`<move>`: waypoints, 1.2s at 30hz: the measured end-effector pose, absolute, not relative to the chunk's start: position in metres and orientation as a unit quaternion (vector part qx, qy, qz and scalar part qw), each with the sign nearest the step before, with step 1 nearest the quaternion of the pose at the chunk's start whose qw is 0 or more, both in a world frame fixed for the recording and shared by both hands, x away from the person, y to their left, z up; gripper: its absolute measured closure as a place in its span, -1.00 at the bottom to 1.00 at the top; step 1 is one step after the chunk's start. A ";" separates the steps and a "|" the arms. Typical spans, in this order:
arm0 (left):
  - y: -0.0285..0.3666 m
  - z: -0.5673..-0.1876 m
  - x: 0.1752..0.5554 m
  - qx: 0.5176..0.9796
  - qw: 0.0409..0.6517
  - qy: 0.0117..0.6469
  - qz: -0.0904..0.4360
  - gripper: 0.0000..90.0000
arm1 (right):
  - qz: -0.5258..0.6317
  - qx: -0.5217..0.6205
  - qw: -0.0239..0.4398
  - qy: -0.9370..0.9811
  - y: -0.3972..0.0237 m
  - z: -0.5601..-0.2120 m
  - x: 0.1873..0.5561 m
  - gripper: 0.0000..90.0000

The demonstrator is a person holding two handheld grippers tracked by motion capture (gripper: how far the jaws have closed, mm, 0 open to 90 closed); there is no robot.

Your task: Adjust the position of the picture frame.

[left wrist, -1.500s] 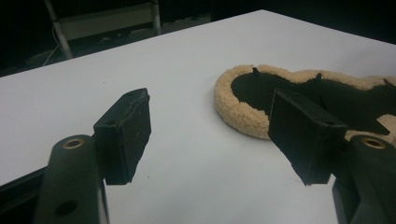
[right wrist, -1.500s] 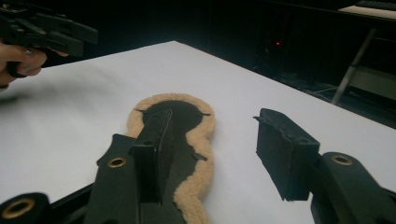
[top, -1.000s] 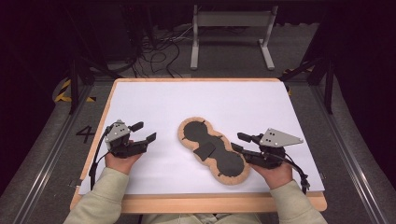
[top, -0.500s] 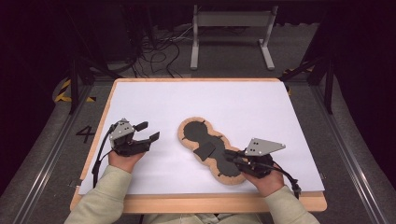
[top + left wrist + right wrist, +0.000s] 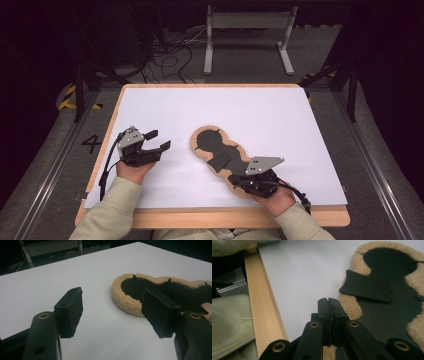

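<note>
Fleece pad lies flat on the white worktop, long axis diagonal.
Right tongs, just closing, pinch its near edge; left tongs gape apart beside its far lobe.

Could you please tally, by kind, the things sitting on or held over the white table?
Fleece-edged black pad: 1
Hand-held grippers: 2, the left gripper with jaws apart, the right gripper with jaws closed at the pad's near end
Total: 3, all on or over the white table
</note>
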State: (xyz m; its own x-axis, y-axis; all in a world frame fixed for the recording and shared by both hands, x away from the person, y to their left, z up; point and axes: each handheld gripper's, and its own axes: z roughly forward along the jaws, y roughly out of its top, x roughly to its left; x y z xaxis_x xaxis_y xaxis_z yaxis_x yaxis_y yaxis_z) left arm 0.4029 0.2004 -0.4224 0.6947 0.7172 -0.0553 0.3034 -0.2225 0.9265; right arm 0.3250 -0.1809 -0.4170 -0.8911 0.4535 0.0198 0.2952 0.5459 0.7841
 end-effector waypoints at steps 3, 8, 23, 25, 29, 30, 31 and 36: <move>0.200 -0.422 0.403 0.756 0.524 0.340 0.196 -0.25 | 0.412 0.212 0.077 0.883 -0.176 -0.422 0.325 0.98; 0.201 -0.423 0.404 0.756 0.524 0.339 0.198 -0.26 | 0.386 0.210 0.053 0.897 -0.170 -0.428 0.325 0.99; 0.199 -0.424 0.406 0.754 0.527 0.338 0.197 -0.27 | 0.335 0.214 0.043 0.917 -0.169 -0.437 0.328 1.00; 0.198 -0.424 0.406 0.754 0.528 0.339 0.197 -0.27 | 0.334 0.216 0.044 0.916 -0.170 -0.437 0.329 1.00; 0.198 -0.424 0.406 0.755 0.527 0.339 0.196 -0.27 | 0.328 0.223 0.051 0.917 -0.177 -0.436 0.332 1.00; 0.198 -0.424 0.406 0.754 0.528 0.340 0.194 -0.27 | 0.325 0.225 0.054 0.917 -0.178 -0.436 0.333 1.00; 0.198 -0.424 0.406 0.754 0.528 0.341 0.194 -0.27 | 0.321 0.228 0.058 0.917 -0.180 -0.436 0.334 1.00; 0.198 -0.424 0.406 0.754 0.527 0.340 0.193 -0.27 | 0.311 0.249 0.075 0.914 -0.191 -0.435 0.340 1.00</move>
